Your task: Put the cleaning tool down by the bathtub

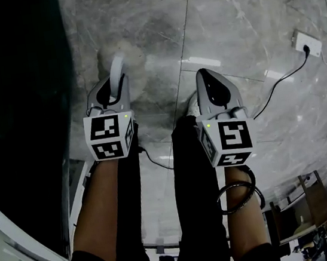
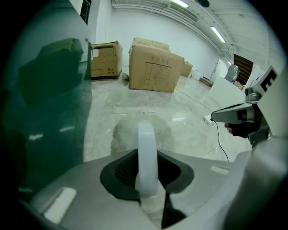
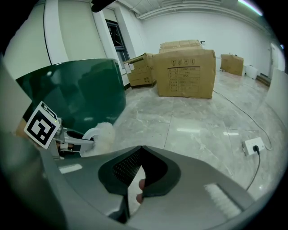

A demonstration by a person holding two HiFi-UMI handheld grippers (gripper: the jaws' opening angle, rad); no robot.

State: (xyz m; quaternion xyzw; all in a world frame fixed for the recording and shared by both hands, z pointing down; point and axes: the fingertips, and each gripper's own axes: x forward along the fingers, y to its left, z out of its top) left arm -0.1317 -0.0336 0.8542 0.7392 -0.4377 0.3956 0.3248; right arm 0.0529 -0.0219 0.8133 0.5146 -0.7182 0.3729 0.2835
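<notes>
Nothing here gives you wording you can read. In the left gripper view, the large cardboard box (image 2: 155, 67) at twelve o'clock carries a printed panel of dark lines and small symbols, too small to make out. The smaller box (image 2: 105, 60) at eleven o'clock has a white label, also illegible. The left marker cube (image 1: 111, 135) and the right marker cube (image 1: 232, 141) show only black-and-white square patterns, no letters or numbers.
</notes>
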